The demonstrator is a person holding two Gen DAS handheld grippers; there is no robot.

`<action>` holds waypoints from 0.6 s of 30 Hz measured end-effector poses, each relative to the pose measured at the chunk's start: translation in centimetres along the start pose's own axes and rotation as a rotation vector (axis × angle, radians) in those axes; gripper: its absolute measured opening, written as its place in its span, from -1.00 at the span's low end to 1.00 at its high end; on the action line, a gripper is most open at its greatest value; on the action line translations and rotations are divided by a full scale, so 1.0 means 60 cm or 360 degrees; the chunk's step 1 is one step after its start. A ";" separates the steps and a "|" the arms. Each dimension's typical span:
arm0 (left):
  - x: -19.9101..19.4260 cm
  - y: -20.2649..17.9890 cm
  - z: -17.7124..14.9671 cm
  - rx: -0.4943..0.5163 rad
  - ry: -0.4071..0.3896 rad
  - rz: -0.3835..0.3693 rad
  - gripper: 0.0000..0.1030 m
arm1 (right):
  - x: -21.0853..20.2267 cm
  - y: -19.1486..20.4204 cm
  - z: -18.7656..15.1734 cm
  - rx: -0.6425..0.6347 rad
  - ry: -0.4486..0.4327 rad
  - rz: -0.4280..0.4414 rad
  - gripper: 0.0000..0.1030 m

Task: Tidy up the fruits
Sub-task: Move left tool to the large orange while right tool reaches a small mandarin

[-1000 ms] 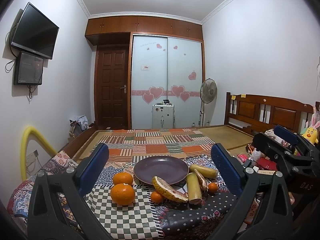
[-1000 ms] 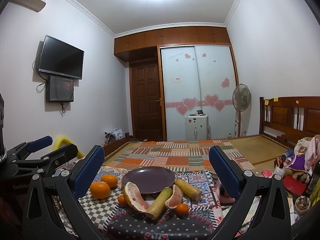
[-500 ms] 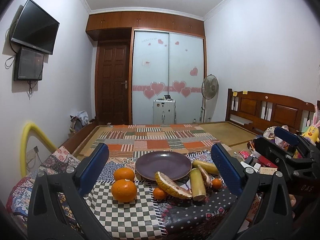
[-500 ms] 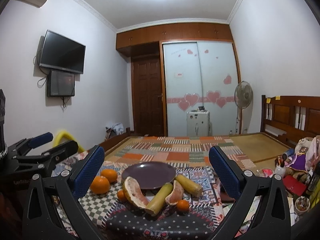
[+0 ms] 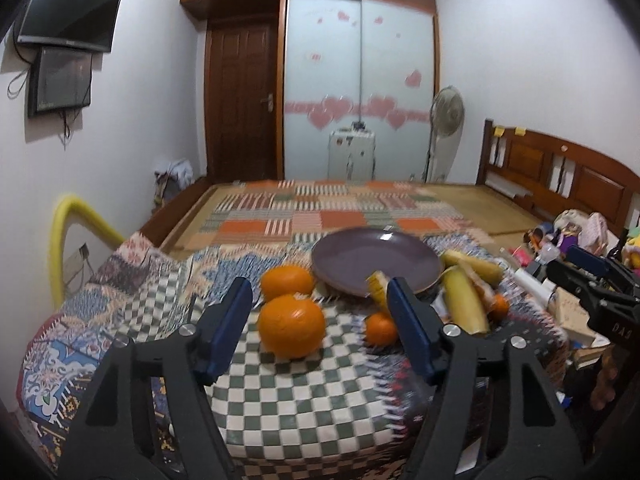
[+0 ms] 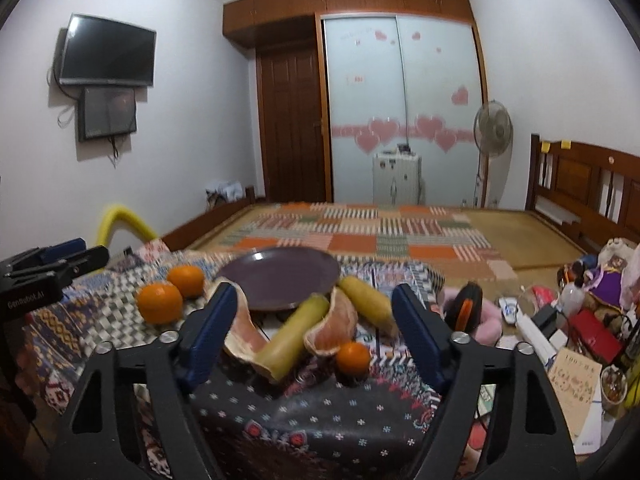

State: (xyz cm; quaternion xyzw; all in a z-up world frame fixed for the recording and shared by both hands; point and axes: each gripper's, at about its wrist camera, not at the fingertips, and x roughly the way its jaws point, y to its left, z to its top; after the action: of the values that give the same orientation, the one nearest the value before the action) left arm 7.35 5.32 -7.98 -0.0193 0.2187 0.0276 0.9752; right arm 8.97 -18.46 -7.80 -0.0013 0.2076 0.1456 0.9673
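A purple plate (image 5: 376, 266) (image 6: 280, 278) stands empty on the cloth-covered table. In front of it lie two large oranges (image 5: 291, 332) (image 6: 160, 303), small mandarins (image 5: 380, 328) (image 6: 353, 356), pomelo slices (image 6: 334, 324) and yellow cane pieces (image 5: 466, 304) (image 6: 294, 334). My left gripper (image 5: 320, 320) hangs short of the near orange, its jaws closing with nothing pressed between them. My right gripper (image 6: 312, 328) hovers before the pomelo slices and cane, jaws also closing on nothing. Each gripper shows at the edge of the other's view.
The table's checked cloth (image 5: 304, 396) drops off at the near edge. Boxes, a booklet (image 6: 576, 376), toys and a pink item (image 6: 488, 320) crowd the right side. A yellow tube (image 5: 64, 236) arcs at the left. A bed with a patchwork cover (image 6: 380, 236) lies behind.
Both grippers have dipped and come closer to the fruit, which now looms larger. Both pairs of jaws have narrowed from their wide stance.
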 end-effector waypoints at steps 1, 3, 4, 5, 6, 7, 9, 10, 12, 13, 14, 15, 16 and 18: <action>0.009 0.006 -0.004 -0.0004 0.0024 0.0007 0.34 | 0.006 -0.001 -0.003 -0.0005 0.0027 -0.0005 0.33; 0.027 0.016 -0.013 -0.0014 0.0073 0.0012 0.34 | 0.019 -0.007 -0.011 -0.0007 0.0077 -0.0010 0.29; 0.036 0.022 -0.018 -0.0016 0.0099 0.0010 0.34 | 0.027 -0.012 -0.009 -0.0006 0.0097 -0.0010 0.27; 0.044 0.025 -0.023 -0.0019 0.0130 0.0009 0.34 | 0.033 -0.015 -0.012 -0.0005 0.0115 -0.0011 0.22; 0.053 0.028 -0.026 -0.0020 0.0155 0.0010 0.34 | 0.041 -0.019 -0.016 -0.0006 0.0141 -0.0015 0.17; 0.062 0.032 -0.030 -0.0021 0.0181 0.0009 0.34 | 0.050 -0.023 -0.019 -0.0004 0.0160 -0.0019 0.16; 0.081 0.040 -0.038 -0.0029 0.0233 -0.0009 0.34 | 0.064 -0.033 -0.025 0.0016 0.0206 -0.0024 0.16; 0.093 0.043 -0.043 -0.0035 0.0266 -0.0023 0.34 | 0.072 -0.039 -0.028 0.0031 0.0235 -0.0022 0.16; 0.107 0.045 -0.049 -0.0036 0.0298 -0.0015 0.34 | 0.082 -0.046 -0.034 0.0055 0.0264 -0.0029 0.16; 0.115 0.046 -0.053 -0.0035 0.0314 -0.0008 0.34 | 0.086 -0.046 -0.035 0.0063 0.0273 -0.0031 0.16; 0.123 0.046 -0.055 -0.0034 0.0329 0.0000 0.36 | 0.090 -0.048 -0.038 0.0074 0.0286 -0.0031 0.16; 0.129 0.046 -0.057 -0.0034 0.0338 0.0003 0.37 | 0.093 -0.051 -0.041 0.0082 0.0303 -0.0029 0.16; 0.135 0.047 -0.060 -0.0038 0.0340 0.0006 0.40 | 0.096 -0.051 -0.044 0.0084 0.0313 -0.0032 0.16; 0.142 0.046 -0.061 -0.0038 0.0343 -0.0001 0.48 | 0.100 -0.053 -0.048 0.0082 0.0328 -0.0031 0.16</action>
State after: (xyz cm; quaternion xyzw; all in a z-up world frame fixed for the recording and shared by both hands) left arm 13.30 8.31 -15.01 -0.0339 0.3219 0.0276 0.9458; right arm 13.92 -19.99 -13.00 0.0065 0.3098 0.1298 0.9419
